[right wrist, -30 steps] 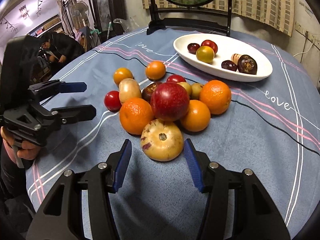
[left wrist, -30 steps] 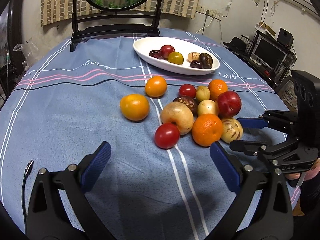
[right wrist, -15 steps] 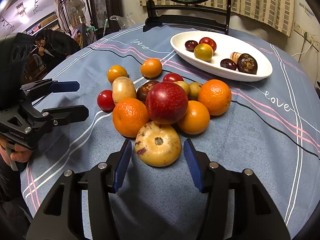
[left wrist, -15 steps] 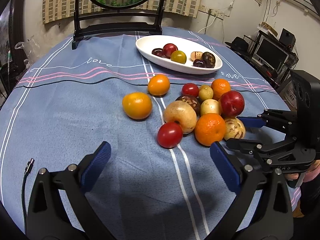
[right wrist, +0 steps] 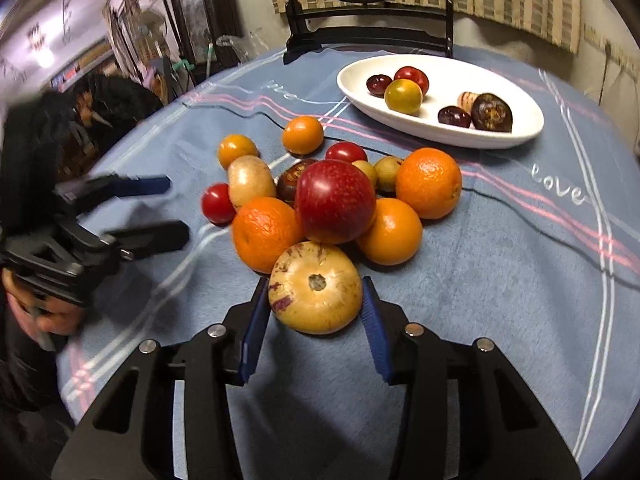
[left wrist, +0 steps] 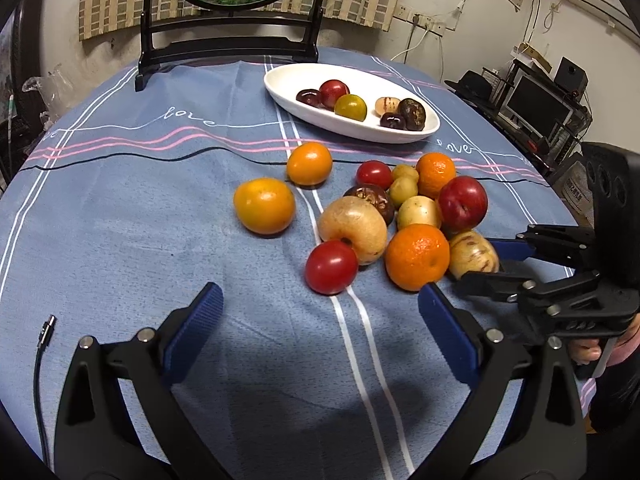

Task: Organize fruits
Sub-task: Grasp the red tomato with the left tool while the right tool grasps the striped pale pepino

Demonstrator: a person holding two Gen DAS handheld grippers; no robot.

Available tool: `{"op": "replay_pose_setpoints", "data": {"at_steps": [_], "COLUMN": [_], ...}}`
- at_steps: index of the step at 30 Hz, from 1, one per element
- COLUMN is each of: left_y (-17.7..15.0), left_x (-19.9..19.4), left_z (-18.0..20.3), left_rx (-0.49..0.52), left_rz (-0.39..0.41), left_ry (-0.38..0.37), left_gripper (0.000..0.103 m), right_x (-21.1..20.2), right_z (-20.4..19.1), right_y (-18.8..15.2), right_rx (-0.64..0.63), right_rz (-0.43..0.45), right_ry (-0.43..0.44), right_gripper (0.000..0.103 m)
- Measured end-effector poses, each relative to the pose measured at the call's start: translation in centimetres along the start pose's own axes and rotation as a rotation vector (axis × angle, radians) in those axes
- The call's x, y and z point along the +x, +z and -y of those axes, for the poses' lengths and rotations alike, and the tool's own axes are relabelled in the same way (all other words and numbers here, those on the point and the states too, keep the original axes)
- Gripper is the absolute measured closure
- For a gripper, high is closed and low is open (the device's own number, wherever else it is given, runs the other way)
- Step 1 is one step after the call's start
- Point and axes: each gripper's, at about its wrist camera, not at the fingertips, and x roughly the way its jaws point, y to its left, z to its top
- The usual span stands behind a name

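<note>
Since a second ago the right tool (right wrist: 316, 320) has pushed in toward the pile, and its blue pads, which stood well clear of the pale striped fruit (right wrist: 315, 287), now sit on either side of it. Its jaws are closing as I watch; from the right wrist view the pads look to be at the fruit's flanks, though I cannot tell whether they press yet. The left tool (left wrist: 320, 332) has kept its place, spread wide with nothing between its pads, hovering over bare blue cloth short of the red tomato (left wrist: 331, 267).

That striped fruit lies on the table (left wrist: 120, 240) at the near edge of the heap, touching an orange (right wrist: 267, 233) and just beside the red apple (right wrist: 335, 201), stem scar turned toward the camera. I would judge it fairly light, smooth-skinned and rounded, so apt to slip or roll if caught off centre, and probably soft enough to bruise under a hard squeeze. Taking it across its widest part, as the pads are now lined up, seems the right hold. Lifting it may disturb the neighbours leaning on it.

Some fruits already rest in the white dish (right wrist: 520, 136) at the far side, well apart from the pile; most are not yet sorted.
</note>
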Motion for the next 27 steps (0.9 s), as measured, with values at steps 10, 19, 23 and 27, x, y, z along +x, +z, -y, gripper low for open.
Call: {"op": "replay_pose_setpoints", "data": {"at_steps": [10, 19, 23, 27], "left_y": [0.7, 1.6, 2.0, 2.1], "left_x": [1.5, 3.2, 3.4, 3.8], "left_z": [0.6, 1.6, 1.2, 1.4], "left_rx": [0.031, 0.119, 0.118, 0.140], "left_rz": [-0.044, -0.099, -0.101, -0.109], "left_ry": [0.020, 0.032, 0.022, 0.037], "left_gripper": [0.039, 0.052, 0.052, 0.055], "right_x": [-2.6, -3.1, -3.2, -3.2], "right_z": [-0.1, 0.3, 0.2, 0.1], "right_y": [-0.4, -0.1, -0.2, -0.3], "right_rx": [0.029, 0.036, 0.032, 0.027], "right_rz": [0.069, 0.086, 0.088, 0.089], "right_ry": [0.029, 0.031, 0.028, 0.025], "right_gripper": [0.058, 0.058, 0.058, 0.058]}}
